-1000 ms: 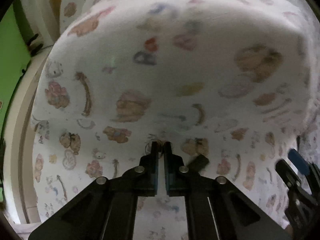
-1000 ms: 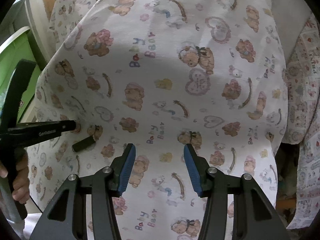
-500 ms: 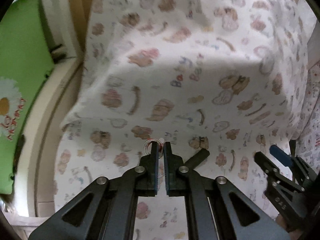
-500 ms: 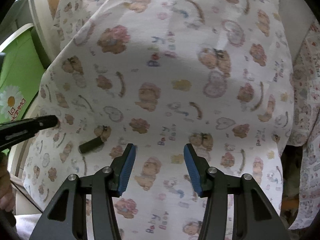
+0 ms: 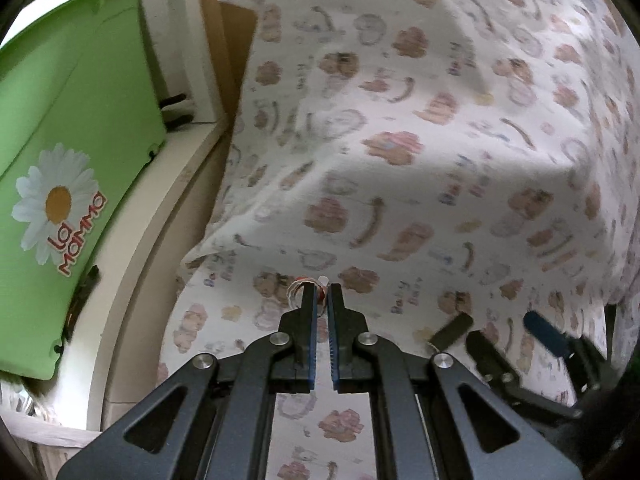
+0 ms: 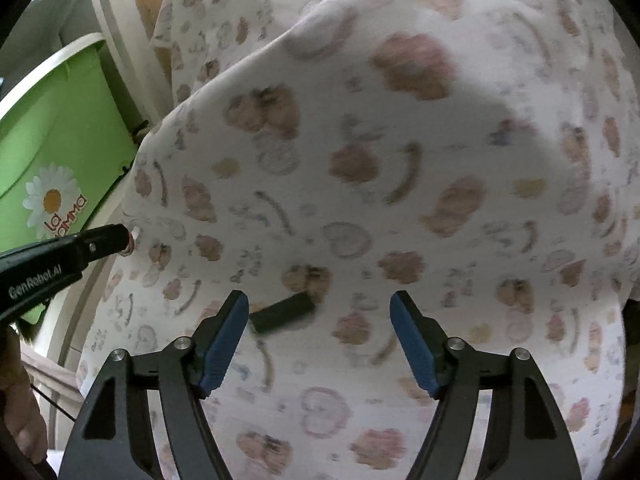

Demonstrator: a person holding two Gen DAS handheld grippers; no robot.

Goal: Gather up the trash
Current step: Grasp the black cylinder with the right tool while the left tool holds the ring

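Left hand-held gripper (image 5: pixel 321 294): jaws nearly closed on a small red-and-white scrap of trash (image 5: pixel 298 287), which sticks out just past the fingertips, above the bear-print sheet (image 5: pixel 420 152). Right hand-held gripper (image 6: pixel 318 314): jaws wide apart, holding nothing, poised low over the sheet. A dark, stubby oblong piece of trash (image 6: pixel 283 312) lies on the sheet just ahead of its left finger, inside the gap but off to that side. A green bin (image 5: pixel 60 168) with a daisy label stands well to the left of the left hand-held gripper, beyond the sheet's edge.

Risks, as judgement: the pinch on the scrap looks slight, so a quick swing toward the bin could shake it loose; closing the right jaws off-centre could nudge the dark piece aside or catch a fold of sheet.

Compared with a second ago, the left hand-held gripper has turned toward the bin, now largely in view, and the right has come close to the dark piece.
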